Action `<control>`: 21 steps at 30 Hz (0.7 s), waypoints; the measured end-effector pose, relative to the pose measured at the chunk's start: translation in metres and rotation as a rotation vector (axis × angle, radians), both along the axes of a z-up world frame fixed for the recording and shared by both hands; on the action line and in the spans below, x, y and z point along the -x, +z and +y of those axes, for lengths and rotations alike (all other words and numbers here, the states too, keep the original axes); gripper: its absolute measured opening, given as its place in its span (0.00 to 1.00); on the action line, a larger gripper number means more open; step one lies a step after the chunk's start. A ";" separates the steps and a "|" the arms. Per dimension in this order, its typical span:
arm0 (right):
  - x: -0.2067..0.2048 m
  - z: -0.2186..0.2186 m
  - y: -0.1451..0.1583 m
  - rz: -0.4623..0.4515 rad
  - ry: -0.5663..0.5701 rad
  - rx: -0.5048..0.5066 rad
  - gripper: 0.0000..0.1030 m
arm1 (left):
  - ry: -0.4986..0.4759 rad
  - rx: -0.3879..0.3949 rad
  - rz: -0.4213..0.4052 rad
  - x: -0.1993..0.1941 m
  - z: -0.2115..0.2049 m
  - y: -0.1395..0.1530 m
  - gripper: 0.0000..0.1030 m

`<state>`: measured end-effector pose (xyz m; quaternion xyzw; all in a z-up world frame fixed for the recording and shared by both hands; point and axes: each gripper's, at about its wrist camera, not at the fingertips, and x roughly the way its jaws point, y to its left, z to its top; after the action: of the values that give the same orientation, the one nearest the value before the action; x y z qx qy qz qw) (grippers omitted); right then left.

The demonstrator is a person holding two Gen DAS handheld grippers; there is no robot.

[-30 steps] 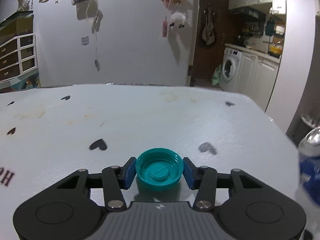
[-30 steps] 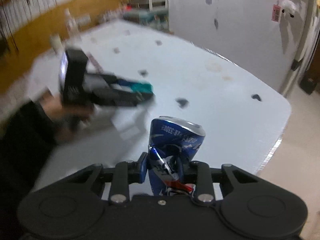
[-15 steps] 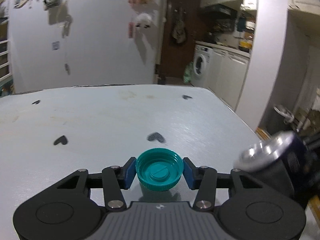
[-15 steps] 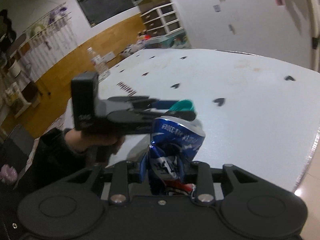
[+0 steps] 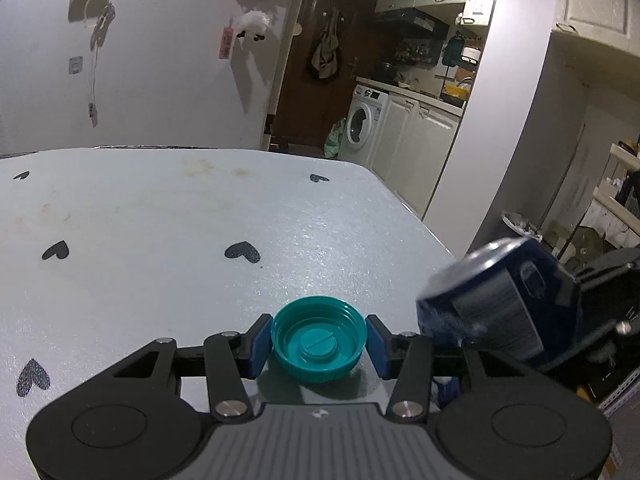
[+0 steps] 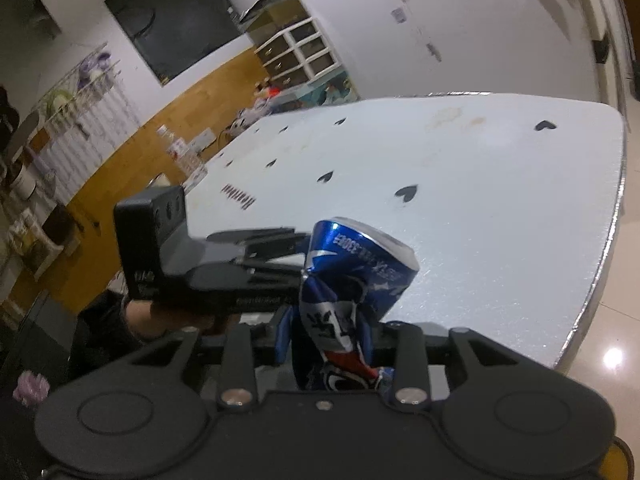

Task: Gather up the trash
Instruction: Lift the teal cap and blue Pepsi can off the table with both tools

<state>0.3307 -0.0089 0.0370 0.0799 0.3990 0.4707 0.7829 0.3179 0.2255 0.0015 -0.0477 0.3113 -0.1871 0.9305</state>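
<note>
From the left wrist view, the left gripper [image 5: 319, 340] clamps a teal bottle cap [image 5: 319, 338] between its blue pads [image 5: 261, 344], one pad against each side of the rim; the cap lies open side up, its inner ribs and centre plug showing, raised over the pale table [image 5: 160, 240] printed with black hearts [image 5: 242, 252]. At about three o'clock from the cap, past the table's edge, a crushed blue can [image 5: 500, 300] tilts toward the camera with its silver end forward, blurred, carried in the right gripper [image 5: 592, 312], whose black frame shows at the right border. At twelve o'clock, beyond the table, a doorway opens on a kitchen with a washing machine [image 5: 362, 120]. From the right wrist view, the right gripper [image 6: 326, 344] has the dented can [image 6: 348, 288] standing between its jaws, which are opening; the blue pads sit beside the crumpled lower body and whether they press on it is hard to tell. At nine to ten o'clock from the can the left gripper [image 6: 280, 248] is seen side-on, its fingers ending behind the can, a hand [image 6: 160, 316] wrapped round its grip. The table [image 6: 480, 200] spreads from twelve to two o'clock, and a shiny tiled floor [image 6: 608, 340] lies at three o'clock.
</note>
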 end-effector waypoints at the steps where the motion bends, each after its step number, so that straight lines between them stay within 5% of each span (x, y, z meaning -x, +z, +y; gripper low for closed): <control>1: 0.001 0.003 0.000 -0.004 0.012 0.016 0.37 | -0.008 0.008 0.001 0.000 -0.001 0.000 0.49; 13: 0.005 0.031 -0.005 -0.014 0.036 0.103 0.42 | -0.051 0.071 -0.002 0.001 -0.001 0.002 0.49; 21: 0.011 0.013 -0.002 -0.043 -0.031 0.069 0.39 | 0.061 0.088 -0.037 0.005 0.016 0.010 0.49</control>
<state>0.3193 0.0043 0.0347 0.0486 0.3967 0.4460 0.8008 0.3125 0.2416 0.0116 -0.0947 0.2839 -0.1728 0.9384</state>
